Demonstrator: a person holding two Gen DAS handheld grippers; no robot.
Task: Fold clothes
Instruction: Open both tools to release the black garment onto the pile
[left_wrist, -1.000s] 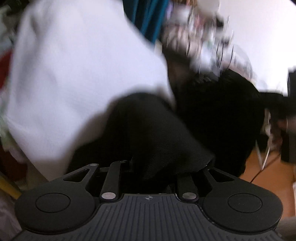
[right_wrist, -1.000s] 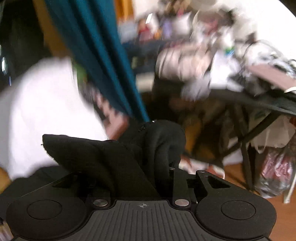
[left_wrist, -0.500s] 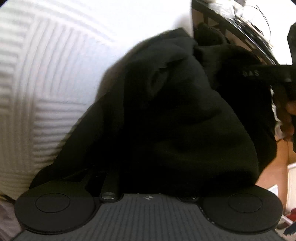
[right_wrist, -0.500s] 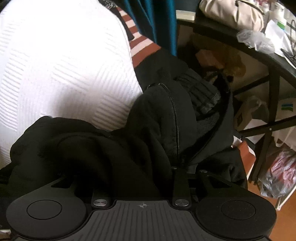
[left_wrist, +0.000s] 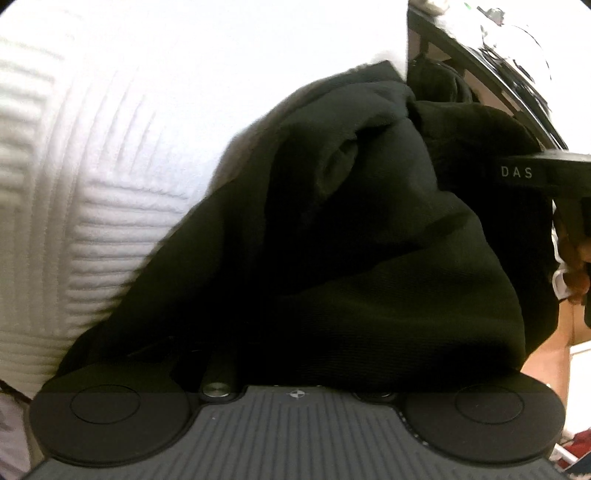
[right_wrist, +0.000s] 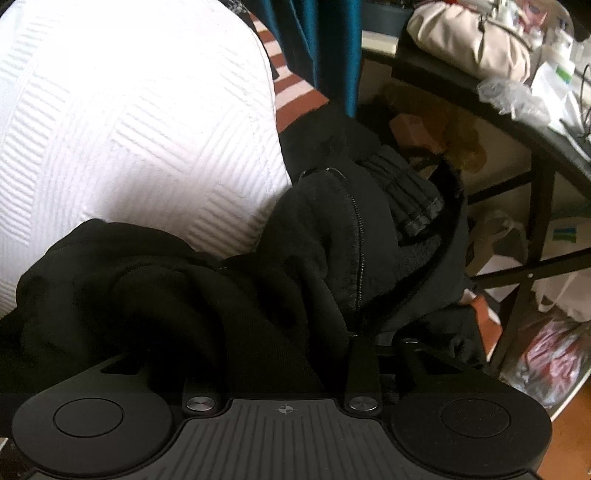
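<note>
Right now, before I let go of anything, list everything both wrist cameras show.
jacket: one, black, zipped, bunched on the bed edge, spilling off its side
bedspread: one, white, ribbed, under the jacket
striped cloth: one, red and white, past the bedspread
curtain: one, teal, hanging behind the bed
table: one, black frame, beside the bed
bag: one, beige, on the table
plastic bag: one, pinkish, on the floor under the table
left gripper: jaws opening, buried in jacket cloth
right gripper: jaws opening, jacket cloth between them
hand: one, at the left view's right edge
</note>
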